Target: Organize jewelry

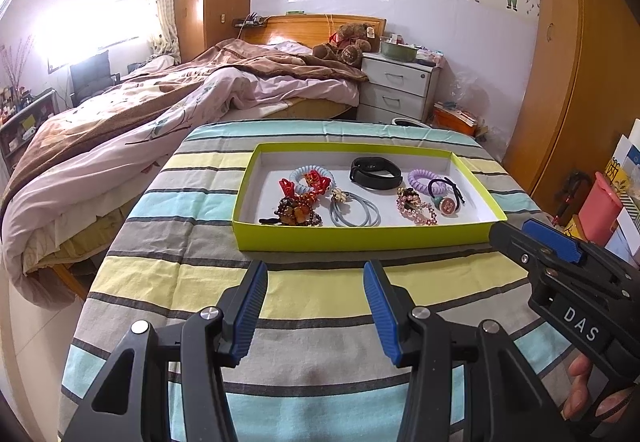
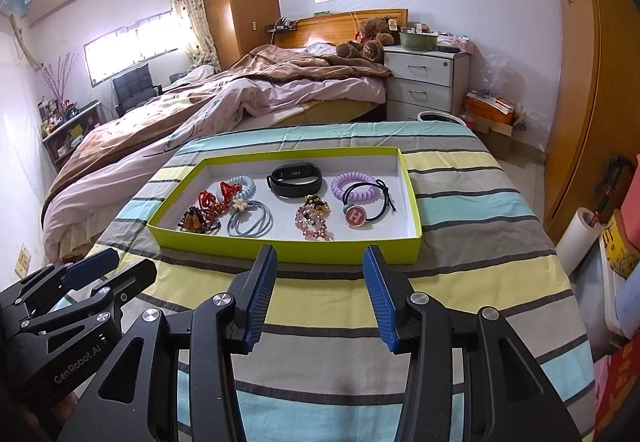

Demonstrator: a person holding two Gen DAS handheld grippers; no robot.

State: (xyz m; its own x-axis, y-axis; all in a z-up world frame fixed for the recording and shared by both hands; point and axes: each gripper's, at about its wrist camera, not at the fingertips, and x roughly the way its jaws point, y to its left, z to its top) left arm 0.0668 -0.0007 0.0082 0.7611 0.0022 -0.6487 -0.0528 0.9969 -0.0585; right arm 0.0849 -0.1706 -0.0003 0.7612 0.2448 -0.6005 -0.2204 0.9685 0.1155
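Observation:
A lime-green shallow tray (image 1: 360, 238) (image 2: 288, 252) sits on the striped table. Inside lie a black wristband (image 1: 374, 173) (image 2: 295, 179), a purple coil hair tie (image 1: 425, 176) (image 2: 354, 183), a blue coil tie (image 2: 245, 183), grey hair ties (image 1: 355, 215) (image 2: 251, 222), a pink bead bracelet (image 1: 416, 206) (image 2: 314, 221), amber and red bead pieces (image 1: 298, 207) (image 2: 200, 219) and a dark tie with an H charm (image 1: 447, 203) (image 2: 355, 217). My left gripper (image 1: 315, 268) (image 2: 116, 266) is open and empty, short of the tray's near wall. My right gripper (image 2: 319, 252) (image 1: 508, 230) is open and empty, just before that wall.
The striped cloth (image 1: 304, 298) covers the table. A bed (image 1: 160, 113) lies to the left beyond it, a white nightstand (image 1: 400, 85) behind, a wooden wardrobe (image 1: 560, 81) to the right. Boxes and a pink container (image 1: 600, 209) crowd the right edge.

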